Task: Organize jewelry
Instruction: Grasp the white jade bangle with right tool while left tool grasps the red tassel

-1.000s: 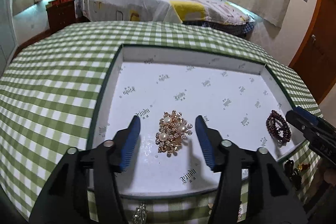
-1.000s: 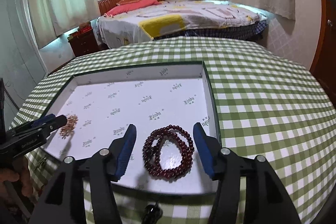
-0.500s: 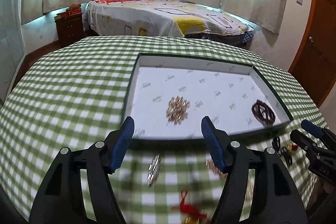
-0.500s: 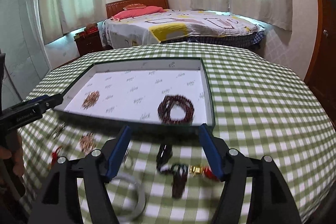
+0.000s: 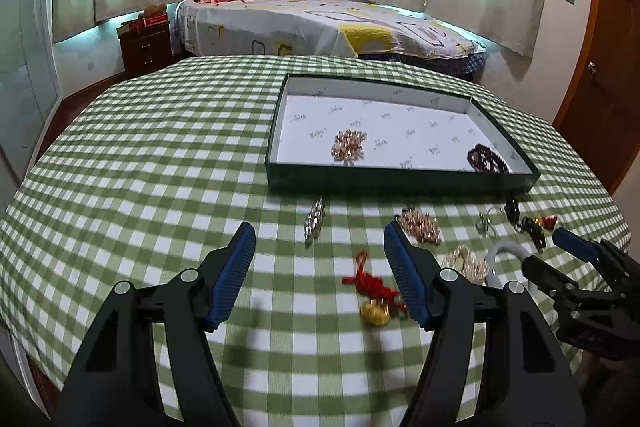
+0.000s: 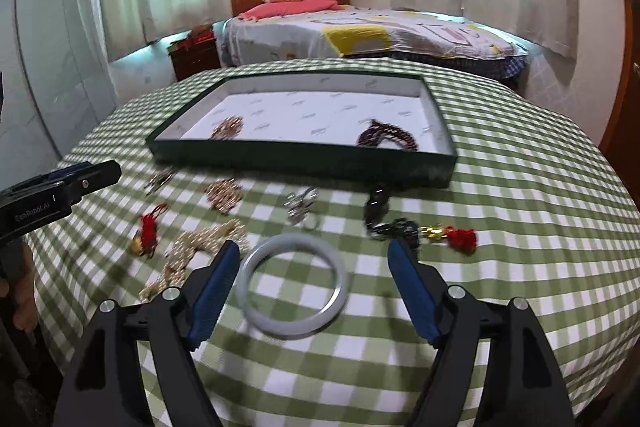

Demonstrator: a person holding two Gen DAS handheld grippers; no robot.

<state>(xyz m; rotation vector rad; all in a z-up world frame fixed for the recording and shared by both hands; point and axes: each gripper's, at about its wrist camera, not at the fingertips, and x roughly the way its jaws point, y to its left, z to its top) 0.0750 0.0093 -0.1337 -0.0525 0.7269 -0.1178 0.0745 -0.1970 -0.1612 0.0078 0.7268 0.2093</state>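
Between the released right hand-held gripper [image 6: 314, 287] fingers lies a whole pale bangle [image 6: 294, 285], half hidden in the left wrist view.

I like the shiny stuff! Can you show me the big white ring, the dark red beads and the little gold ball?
White bangle [image 6: 338, 269], right wrist view, right rim.
Dark red bead bracelet [image 6: 386, 139], right wrist view, middle beads.
Gold ball [image 5: 375, 311], left wrist view, centre.
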